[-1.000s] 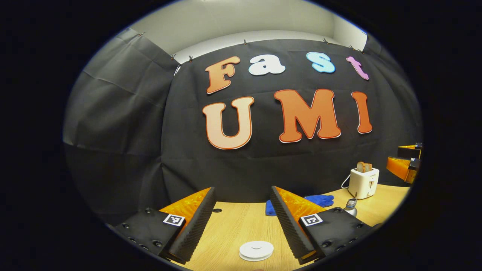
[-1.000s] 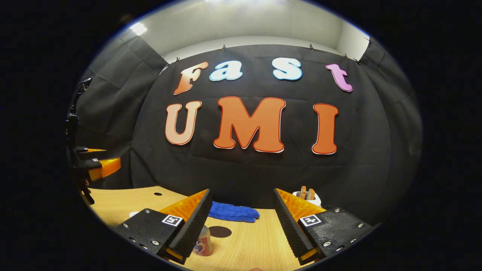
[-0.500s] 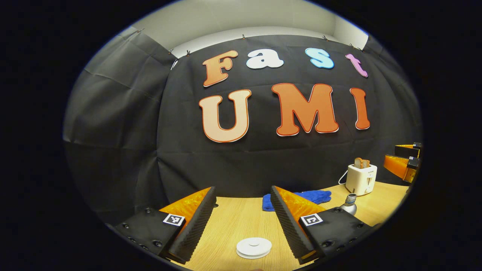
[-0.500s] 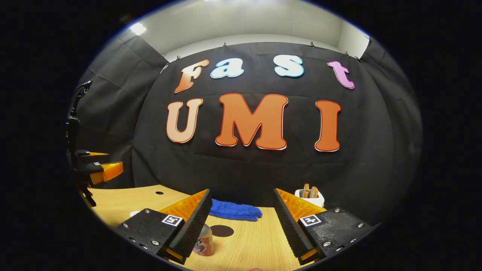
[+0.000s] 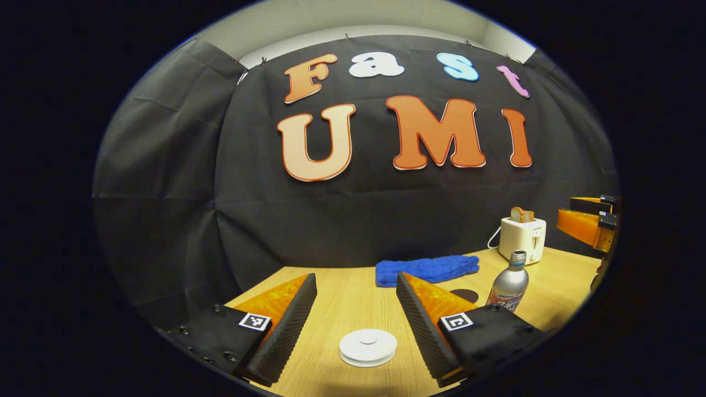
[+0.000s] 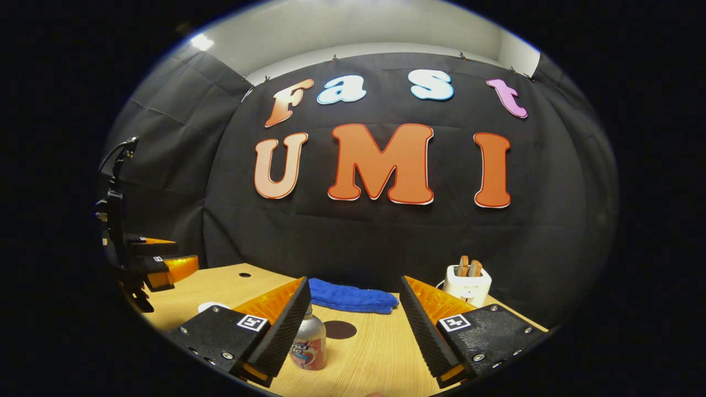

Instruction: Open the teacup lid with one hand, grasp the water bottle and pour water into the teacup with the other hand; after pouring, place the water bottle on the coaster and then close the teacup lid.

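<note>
A white teacup with its lid point(image 5: 368, 347) on sits on the wooden table, low between the fingers of my left gripper point(image 5: 356, 275), which is open and holds nothing. In the left gripper view a silver water bottle point(image 5: 510, 284) stands upright to the right, beside a dark round coaster point(image 5: 465, 295). In the right gripper view the bottle point(image 6: 309, 344) stands close in, partly behind one finger of my open right gripper point(image 6: 353, 280). The coaster point(image 6: 339, 330) lies just beyond it, and the white lid point(image 6: 212, 306) shows farther left.
A blue cloth point(image 5: 427, 269) lies at the back of the table point(image 5: 342, 303) by the black wall. A white toaster point(image 5: 521, 238) with bread stands at the back right. The other gripper shows at each view's edge: the right gripper point(image 5: 590, 226) and the left gripper point(image 6: 160, 259).
Both cameras have tipped downward, so more of the table shows. The bottle, coaster and toaster come further into view. Both grippers stay open.
</note>
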Action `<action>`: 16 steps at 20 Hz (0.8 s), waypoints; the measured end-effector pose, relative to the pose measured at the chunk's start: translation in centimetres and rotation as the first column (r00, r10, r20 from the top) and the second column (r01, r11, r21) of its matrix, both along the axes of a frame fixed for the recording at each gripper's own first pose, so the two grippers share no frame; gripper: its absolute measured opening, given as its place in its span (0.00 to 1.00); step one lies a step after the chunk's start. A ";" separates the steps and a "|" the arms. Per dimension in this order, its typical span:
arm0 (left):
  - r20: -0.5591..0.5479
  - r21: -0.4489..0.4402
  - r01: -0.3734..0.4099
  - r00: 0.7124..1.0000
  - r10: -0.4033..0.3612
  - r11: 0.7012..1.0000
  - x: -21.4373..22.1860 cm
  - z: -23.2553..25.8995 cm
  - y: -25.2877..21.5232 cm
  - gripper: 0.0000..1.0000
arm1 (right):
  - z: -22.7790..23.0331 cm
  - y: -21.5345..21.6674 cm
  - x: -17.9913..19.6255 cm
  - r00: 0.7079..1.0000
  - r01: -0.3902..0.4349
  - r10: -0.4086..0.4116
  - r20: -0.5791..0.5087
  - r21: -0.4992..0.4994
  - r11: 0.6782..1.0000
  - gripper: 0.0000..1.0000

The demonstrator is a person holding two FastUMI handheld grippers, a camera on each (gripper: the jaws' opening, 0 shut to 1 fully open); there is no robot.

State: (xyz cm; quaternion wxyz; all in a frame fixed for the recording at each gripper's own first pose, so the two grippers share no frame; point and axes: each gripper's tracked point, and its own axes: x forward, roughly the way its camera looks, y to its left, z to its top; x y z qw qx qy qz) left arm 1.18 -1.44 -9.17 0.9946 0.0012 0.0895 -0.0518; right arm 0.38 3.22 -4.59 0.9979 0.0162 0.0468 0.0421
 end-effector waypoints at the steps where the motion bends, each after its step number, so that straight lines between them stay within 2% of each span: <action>1: -0.016 0.001 0.005 1.000 -0.005 1.000 0.0 -0.8 -0.1 0.99 | -0.5 0.3 0.0 1.000 -0.008 0.008 -0.009 -0.002 1.000 0.97; 3: -0.046 0.002 0.015 0.999 -0.015 1.000 0.0 -2.2 -0.3 0.94 | -1.4 0.8 0.0 1.000 -0.020 0.020 -0.023 -0.010 1.000 0.97; 4: -0.062 -0.001 0.024 0.998 -0.024 1.000 0.2 -3.0 -0.5 0.96 | -1.9 1.1 -0.1 0.999 -0.028 0.027 -0.030 -0.014 1.000 0.97; 7: -0.105 -0.021 0.042 0.993 -0.044 0.999 0.4 -4.8 -0.9 0.96 | -3.8 1.8 -0.2 0.997 -0.047 0.046 -0.067 -0.014 0.999 0.97; 10: -0.142 -0.003 0.047 0.989 -0.047 0.999 0.6 -6.7 -0.9 0.96 | -5.7 2.5 -0.3 0.991 -0.064 0.062 -0.117 -0.014 0.998 0.97; 11: -0.150 0.002 0.053 0.987 -0.052 0.999 0.8 -7.1 -1.1 0.99 | -6.3 2.7 -0.3 0.989 -0.070 0.068 -0.129 -0.013 0.997 0.97; 13: -0.173 0.008 0.067 0.983 -0.065 0.998 1.0 -8.3 -1.5 0.93 | -7.1 3.2 -0.3 0.986 -0.085 0.083 -0.148 -0.011 0.996 0.98; 16: -0.214 0.013 0.082 0.974 -0.077 0.997 1.3 -9.8 -1.7 0.96 | -8.1 3.9 -0.3 0.980 -0.108 0.106 -0.168 -0.008 0.994 0.98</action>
